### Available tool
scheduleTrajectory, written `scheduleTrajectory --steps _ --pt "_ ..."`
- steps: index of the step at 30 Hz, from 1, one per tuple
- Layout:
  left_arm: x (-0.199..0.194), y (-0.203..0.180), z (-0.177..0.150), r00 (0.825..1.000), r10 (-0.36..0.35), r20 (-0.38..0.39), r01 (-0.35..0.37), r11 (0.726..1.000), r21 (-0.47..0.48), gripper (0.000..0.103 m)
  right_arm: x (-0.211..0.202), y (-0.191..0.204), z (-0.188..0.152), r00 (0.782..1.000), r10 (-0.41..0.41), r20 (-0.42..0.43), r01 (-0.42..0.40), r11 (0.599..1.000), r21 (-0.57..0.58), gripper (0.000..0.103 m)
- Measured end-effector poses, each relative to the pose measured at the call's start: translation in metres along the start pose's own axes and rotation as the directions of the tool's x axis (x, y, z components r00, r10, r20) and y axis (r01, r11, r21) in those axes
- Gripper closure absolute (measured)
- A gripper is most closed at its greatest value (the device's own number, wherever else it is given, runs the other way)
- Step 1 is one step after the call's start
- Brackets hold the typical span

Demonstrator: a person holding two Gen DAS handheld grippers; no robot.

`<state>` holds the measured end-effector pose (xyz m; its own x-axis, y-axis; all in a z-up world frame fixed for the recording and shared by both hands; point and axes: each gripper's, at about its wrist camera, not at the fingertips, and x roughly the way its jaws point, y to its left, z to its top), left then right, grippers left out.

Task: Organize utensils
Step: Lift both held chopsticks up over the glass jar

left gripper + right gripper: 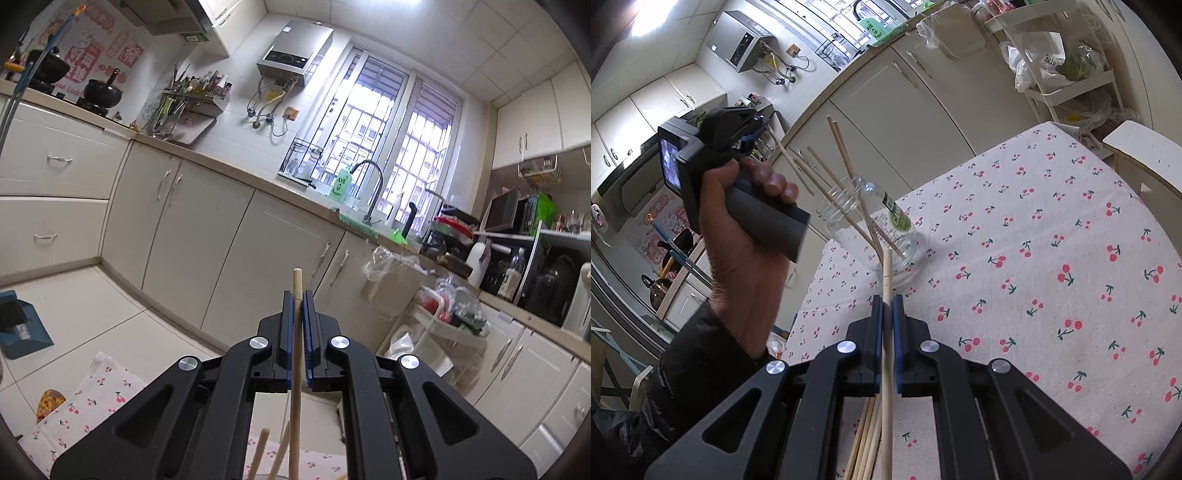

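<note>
Each gripper is clamped on one chopstick: the left gripper (pixel 297 295) raised, the right gripper (pixel 887 300) just behind the glass jar (pixel 882 221).

One jar (pixel 871 221) on one cherry-print cloth (pixel 1052 258). Jar sticks (pixel 846 162) leaning inside the jar: about four, exact count unclear where crossed.

Two grippers. Left gripper (pixel 298 295), up beside the jar, clamped on one left stick (pixel 295 369). Right gripper (pixel 887 299), on the near side of the jar, clamped on one right stick (pixel 886 350).

Loose sticks (pixel 866 435) flat on the cloth, nearer than the jar: at least four, partly hidden.

One hand (pixel 746 229) beside the jar.
</note>
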<state>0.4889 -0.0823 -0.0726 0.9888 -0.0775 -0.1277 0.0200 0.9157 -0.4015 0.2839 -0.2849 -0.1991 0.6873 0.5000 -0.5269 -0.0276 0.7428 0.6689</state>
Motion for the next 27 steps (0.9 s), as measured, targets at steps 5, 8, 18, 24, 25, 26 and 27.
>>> scheduleTrajectory --steps 5,8,18,24,25,26,27 --pt "0.0 0.004 -0.016 1.0 0.006 -0.014 -0.006 0.999 0.038 0.098 0.0 -0.001 0.0 1.0 -0.002 -0.002 0.002 1.0 0.005 0.097" --pt "-0.003 0.006 -0.024 1.0 0.006 -0.022 -0.004 0.998 0.065 0.098 0.0 -0.002 0.0 1.0 -0.003 -0.001 0.003 1.0 0.006 0.097" --pt "-0.008 0.014 -0.038 0.998 0.004 -0.069 0.003 0.994 0.109 0.098 -0.003 -0.002 0.001 1.0 -0.002 0.003 0.002 1.0 0.01 0.097" --pt "-0.012 0.015 -0.032 0.998 -0.006 -0.063 0.012 0.996 0.091 0.098 -0.004 -0.002 0.001 1.0 0.0 0.002 0.0 1.0 0.014 0.097" --pt "-0.016 0.015 -0.025 0.999 -0.012 -0.042 0.015 0.997 0.071 0.098 -0.004 -0.002 0.001 1.0 0.001 0.002 -0.001 1.0 0.015 0.097" --pt "-0.018 0.015 -0.02 0.999 -0.016 -0.028 0.018 0.998 0.061 0.098 -0.004 -0.002 0.001 1.0 0.002 0.002 -0.002 1.0 0.016 0.097" --pt "-0.021 0.014 -0.012 1.0 -0.02 -0.002 0.021 0.999 0.043 0.098 -0.004 -0.002 0.001 1.0 0.004 0.002 -0.004 1.0 0.017 0.097"
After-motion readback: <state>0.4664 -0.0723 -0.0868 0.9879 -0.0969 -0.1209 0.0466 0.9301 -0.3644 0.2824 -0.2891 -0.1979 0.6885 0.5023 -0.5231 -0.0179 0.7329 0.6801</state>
